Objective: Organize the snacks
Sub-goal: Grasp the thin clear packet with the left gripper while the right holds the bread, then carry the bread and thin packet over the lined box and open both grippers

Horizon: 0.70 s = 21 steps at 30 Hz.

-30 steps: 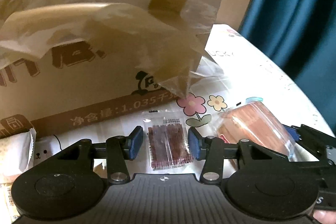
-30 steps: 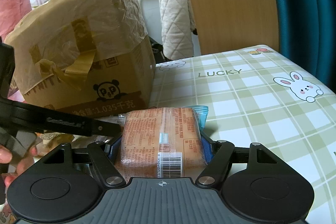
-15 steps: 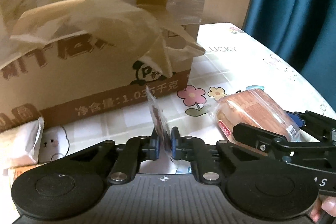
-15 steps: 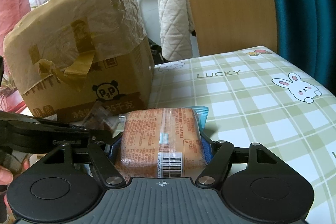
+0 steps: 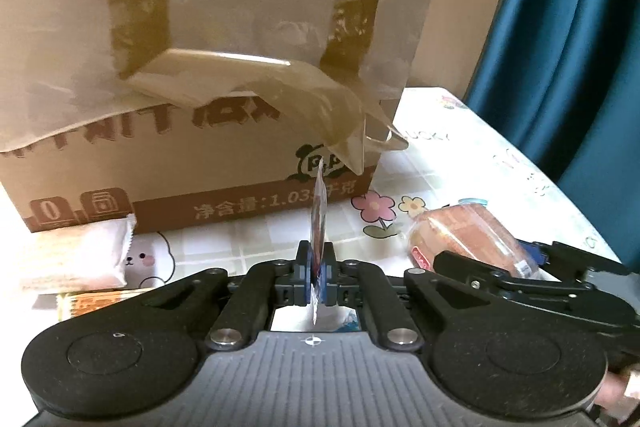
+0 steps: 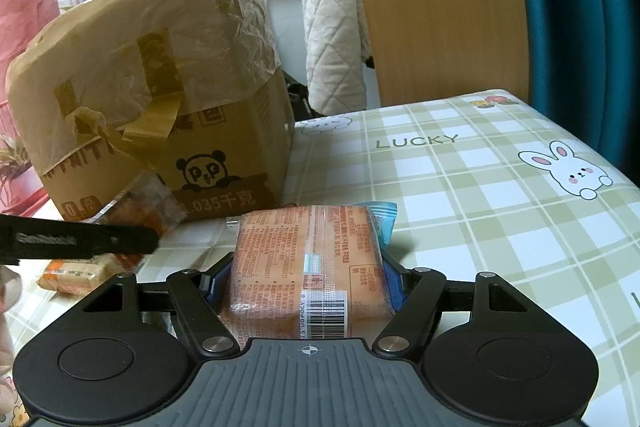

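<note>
Checked green-and-white oilcloth printed with rabbits and flowers covers the table (image 6: 460,187), where a taped cardboard box (image 5: 208,75) with a panda logo stands toward 12 o'clock in the left wrist view, a teal curtain (image 5: 568,27) hanging at 2 o'clock. At centre, the left hand-held gripper (image 5: 316,273) has its pads pressed together on a thin clear snack sachet (image 5: 318,215), which stands edge-on and upright above the jaws, lifted off the table. In the right wrist view, the right hand-held gripper (image 6: 310,277) is clamped around a plump orange-wrapped bread pack (image 6: 308,259), whose barcode end faces the camera. A white wrapped snack (image 5: 76,255) and an orange packet (image 5: 94,303) lie at 9 o'clock beside the box. The risks look plain: the sachet is slick, floppy and held only by a narrow strip, so a quick swing could let it slide out or fold over. A loose flap of brown tape (image 5: 280,95) juts from the box just beyond the sachet's top edge, and could snag or stick to it if it is carried forward. The two grippers work close together, so a careless crossing could knock them. Squeezing the soft bread harder would likely crush it.
</note>
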Each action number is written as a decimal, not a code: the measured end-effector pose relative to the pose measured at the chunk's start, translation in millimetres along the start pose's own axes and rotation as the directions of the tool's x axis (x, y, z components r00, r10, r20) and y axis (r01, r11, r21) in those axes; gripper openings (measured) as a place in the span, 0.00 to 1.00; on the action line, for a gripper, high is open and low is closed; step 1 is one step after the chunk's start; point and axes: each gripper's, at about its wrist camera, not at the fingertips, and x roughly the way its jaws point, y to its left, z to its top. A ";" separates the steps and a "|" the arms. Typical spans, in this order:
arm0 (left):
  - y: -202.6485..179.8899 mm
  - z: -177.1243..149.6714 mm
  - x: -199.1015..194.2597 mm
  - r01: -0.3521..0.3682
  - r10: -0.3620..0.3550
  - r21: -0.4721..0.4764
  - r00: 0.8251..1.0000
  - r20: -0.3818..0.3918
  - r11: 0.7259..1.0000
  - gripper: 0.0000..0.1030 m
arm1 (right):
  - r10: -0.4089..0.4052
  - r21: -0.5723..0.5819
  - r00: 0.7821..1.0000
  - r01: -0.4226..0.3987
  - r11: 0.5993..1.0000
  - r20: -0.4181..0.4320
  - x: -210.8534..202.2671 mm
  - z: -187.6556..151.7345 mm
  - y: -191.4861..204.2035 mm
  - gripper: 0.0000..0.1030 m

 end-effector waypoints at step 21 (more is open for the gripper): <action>80.4 6.4 -133.7 -0.041 0.068 -0.124 0.972 0.223 0.991 0.05 | -0.029 -0.094 0.990 0.042 0.995 0.139 -51.2 69.3 29.7 0.64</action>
